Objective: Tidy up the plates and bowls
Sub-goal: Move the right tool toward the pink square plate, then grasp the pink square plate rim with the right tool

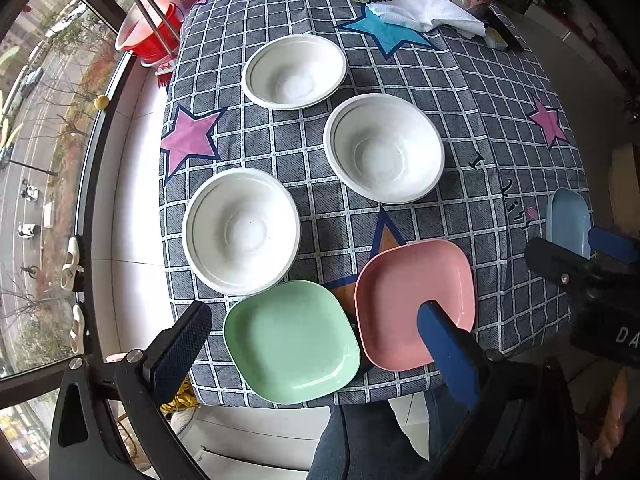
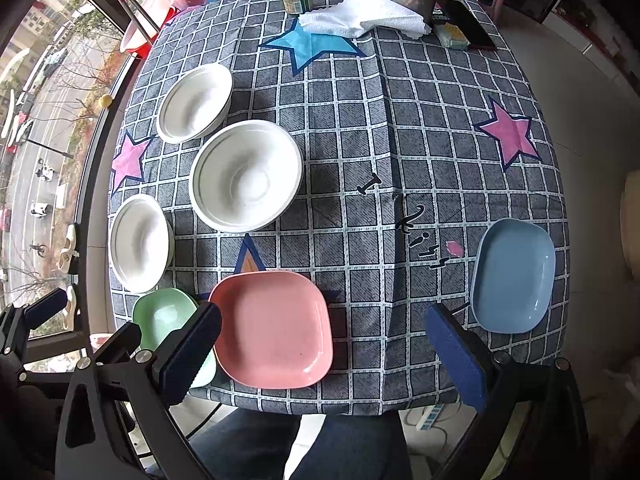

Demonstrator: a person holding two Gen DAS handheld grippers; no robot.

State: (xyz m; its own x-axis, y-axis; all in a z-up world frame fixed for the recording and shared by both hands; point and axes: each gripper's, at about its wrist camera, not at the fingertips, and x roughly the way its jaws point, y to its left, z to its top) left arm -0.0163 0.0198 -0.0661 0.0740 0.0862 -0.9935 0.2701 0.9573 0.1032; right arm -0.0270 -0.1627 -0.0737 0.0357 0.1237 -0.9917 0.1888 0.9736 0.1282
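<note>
Wide-open and empty, the left gripper (image 1: 312,344) frames the green plate (image 1: 291,342) directly ahead, while the equally open right gripper (image 2: 324,354) faces the pink plate (image 2: 274,328) on the tabletop (image 2: 420,120).

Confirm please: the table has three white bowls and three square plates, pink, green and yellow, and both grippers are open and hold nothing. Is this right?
One detail is wrong: no plate is yellow. The third plate is the blue plate, clear in the right wrist view. The three white bowls, pink plate, green plate and the open, empty left gripper and right gripper are as you said.
</note>
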